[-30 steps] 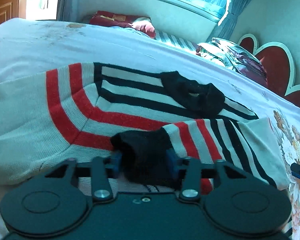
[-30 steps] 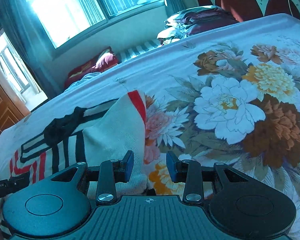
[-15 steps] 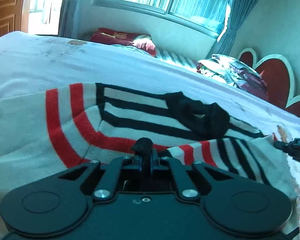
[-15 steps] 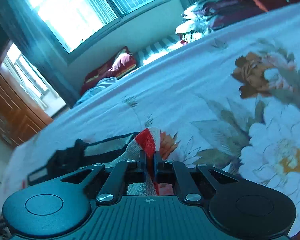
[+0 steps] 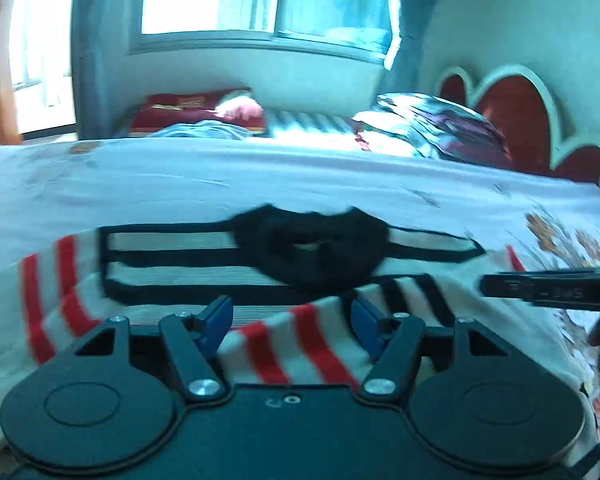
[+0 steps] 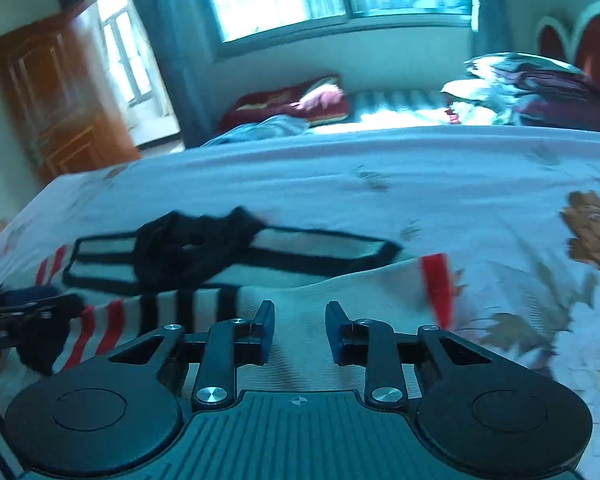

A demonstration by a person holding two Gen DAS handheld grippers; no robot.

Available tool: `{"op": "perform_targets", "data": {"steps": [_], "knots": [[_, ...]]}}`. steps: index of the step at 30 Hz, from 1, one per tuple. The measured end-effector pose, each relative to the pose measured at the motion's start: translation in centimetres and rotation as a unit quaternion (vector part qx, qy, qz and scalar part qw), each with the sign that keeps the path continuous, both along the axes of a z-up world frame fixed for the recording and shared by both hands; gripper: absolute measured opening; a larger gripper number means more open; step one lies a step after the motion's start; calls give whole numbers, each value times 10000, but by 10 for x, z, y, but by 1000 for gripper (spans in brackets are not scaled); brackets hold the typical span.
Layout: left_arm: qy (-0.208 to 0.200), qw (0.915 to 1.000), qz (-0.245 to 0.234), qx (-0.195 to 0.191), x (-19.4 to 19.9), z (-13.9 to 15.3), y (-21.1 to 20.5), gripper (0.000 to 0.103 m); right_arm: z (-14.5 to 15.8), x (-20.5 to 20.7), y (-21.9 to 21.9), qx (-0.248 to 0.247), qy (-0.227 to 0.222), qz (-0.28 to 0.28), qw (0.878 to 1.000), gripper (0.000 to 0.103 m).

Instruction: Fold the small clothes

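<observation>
Striped knit sweater (image 5: 172, 256) spread on the floral bedsheet (image 6: 380, 168), black collar (image 5: 312, 248) uppermost, left gripper (image 5: 292, 316) opening over a folded red-striped sleeve (image 5: 300, 340) — unpinched, right gripper (image 6: 299, 328) opening over cream knit — nothing clamped.

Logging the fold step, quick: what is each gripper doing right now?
Left gripper: jaws opening, striped sweater between them, not pinched.
Right gripper: jaws opening over the sweater, holding nothing.

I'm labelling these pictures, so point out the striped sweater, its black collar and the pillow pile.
striped sweater (image 5: 300, 344), left wrist view, red-striped folded part
black collar (image 5: 312, 248), left wrist view, neck rim
pillow pile (image 6: 540, 88), right wrist view, middle
</observation>
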State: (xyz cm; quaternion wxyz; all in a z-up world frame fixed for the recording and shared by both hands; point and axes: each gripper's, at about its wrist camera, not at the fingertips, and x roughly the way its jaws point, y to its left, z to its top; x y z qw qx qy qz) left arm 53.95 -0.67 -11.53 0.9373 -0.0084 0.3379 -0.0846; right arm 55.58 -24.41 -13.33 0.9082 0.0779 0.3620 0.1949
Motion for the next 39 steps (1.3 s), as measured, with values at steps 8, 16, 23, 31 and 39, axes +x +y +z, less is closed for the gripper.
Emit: {"op": "perform_targets", "data": {"steps": [8,16,23,31,39], "knots": [[260,9955,-101,900,14,-36,-15,69,-21,27,-17,-878,48,-702,9936,0],[300,9974,244,611,7,-28,28,72,-14,39,-43,-730,369,-908,9925,0],[70,9969,-687,368,-28,-9,-40,77,-1,-33,1,-597,279,-381,9971,36],[375,9947,-531,801,-41,-32,-24,75,-15,-92,16,-1202,292,-463,9912,32],[351,9955,-322,821,-46,-23,13,72,-2,-98,12,-1090,216,-803,9906,31]]}}
